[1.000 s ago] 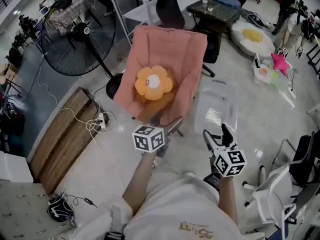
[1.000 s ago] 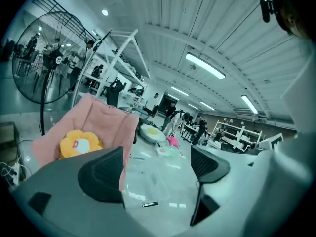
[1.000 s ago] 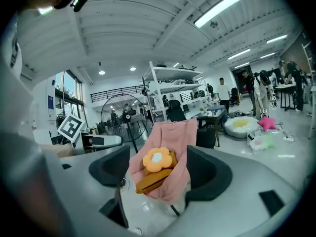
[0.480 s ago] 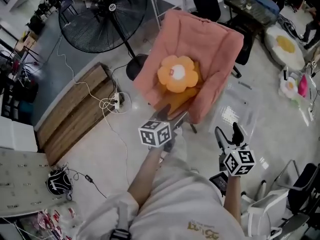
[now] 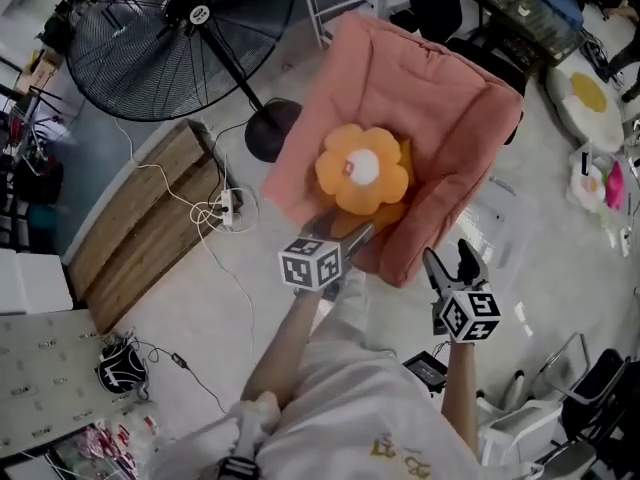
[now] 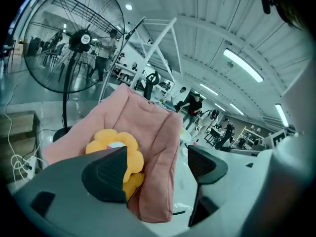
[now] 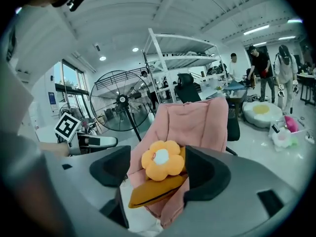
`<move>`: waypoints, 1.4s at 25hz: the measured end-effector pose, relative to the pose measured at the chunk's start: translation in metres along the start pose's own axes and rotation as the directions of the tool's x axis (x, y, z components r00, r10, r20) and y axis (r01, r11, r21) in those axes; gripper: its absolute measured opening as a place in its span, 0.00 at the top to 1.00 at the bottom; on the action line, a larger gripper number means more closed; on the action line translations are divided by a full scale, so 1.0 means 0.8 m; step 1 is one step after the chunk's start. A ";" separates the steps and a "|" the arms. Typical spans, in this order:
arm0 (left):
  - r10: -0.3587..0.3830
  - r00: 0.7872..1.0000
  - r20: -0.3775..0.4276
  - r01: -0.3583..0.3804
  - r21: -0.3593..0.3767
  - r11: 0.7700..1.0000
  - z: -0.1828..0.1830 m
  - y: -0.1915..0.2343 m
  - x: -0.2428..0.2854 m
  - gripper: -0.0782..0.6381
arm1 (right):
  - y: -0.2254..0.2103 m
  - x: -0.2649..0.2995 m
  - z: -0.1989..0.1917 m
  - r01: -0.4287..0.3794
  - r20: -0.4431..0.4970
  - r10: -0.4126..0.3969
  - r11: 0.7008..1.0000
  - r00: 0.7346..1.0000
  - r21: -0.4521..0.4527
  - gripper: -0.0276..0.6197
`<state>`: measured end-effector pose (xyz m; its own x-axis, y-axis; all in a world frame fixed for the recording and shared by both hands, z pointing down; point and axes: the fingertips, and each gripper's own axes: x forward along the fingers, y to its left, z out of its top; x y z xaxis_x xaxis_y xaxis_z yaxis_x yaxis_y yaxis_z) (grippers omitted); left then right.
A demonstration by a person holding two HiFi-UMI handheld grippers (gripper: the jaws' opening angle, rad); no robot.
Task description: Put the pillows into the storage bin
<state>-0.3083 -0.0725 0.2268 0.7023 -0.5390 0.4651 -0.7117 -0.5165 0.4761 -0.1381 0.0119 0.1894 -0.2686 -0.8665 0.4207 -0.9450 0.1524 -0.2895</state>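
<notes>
An orange flower pillow point(image 5: 362, 168) lies on a pink padded chair point(image 5: 400, 88), with a mustard pillow point(image 5: 372, 218) under it. My left gripper point(image 5: 358, 236) hangs just in front of the seat's edge. It is open, its jaws have just been closing a little, and nothing is between them. The left gripper view has the flower pillow point(image 6: 113, 144) behind the left fingertip. My right gripper point(image 5: 452, 265) is open and empty, to the right of the seat. It faces both pillows point(image 7: 160, 166) from a short way off. A clear storage bin point(image 5: 500, 233) stands on the floor, partly hidden behind the chair.
A big standing fan point(image 5: 190, 13) is at the upper left. A wooden board point(image 5: 140, 223) and a power strip with cables point(image 5: 225, 208) lie left of the chair. An egg-shaped cushion point(image 5: 590, 93) and a dark table point(image 5: 520, 8) are at the far right, a white chair point(image 5: 540, 418) at the lower right.
Both grippers have come forward toward the pink chair, which now sits closer and lower in the head view. The bin has slid partly out of sight behind the chair.
</notes>
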 end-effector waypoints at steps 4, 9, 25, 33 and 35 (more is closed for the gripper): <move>0.023 0.997 -0.080 -0.019 0.048 0.999 -0.003 0.043 0.029 0.33 | -0.005 0.061 -0.005 -0.001 -0.067 0.001 1.000 0.998 -0.006 0.43; 0.037 0.991 -0.128 -0.038 -0.002 0.999 -0.009 0.099 0.064 0.33 | -0.012 0.124 -0.031 -0.017 -0.179 0.017 1.000 0.984 0.002 0.43; 0.187 0.949 -0.254 -0.210 -0.063 0.976 -0.040 0.257 0.175 0.34 | -0.090 0.286 -0.107 0.028 -0.386 -0.010 0.999 0.923 0.042 0.43; 0.266 0.906 -0.329 -0.323 -0.131 0.937 -0.086 0.330 0.195 0.35 | -0.106 0.349 -0.150 0.008 -0.474 -0.019 1.000 0.880 -0.024 0.42; 0.282 0.893 -0.352 -0.344 -0.125 0.931 -0.099 0.345 0.201 0.36 | -0.111 0.361 -0.162 0.019 -0.485 -0.021 1.000 0.874 -0.009 0.42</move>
<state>-0.3906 -0.2488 0.4916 0.4316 -0.3929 0.8120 -0.9017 -0.2121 0.3767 -0.1556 -0.1906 0.4483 -0.3056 -0.5298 0.7911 -0.9515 0.1402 -0.2737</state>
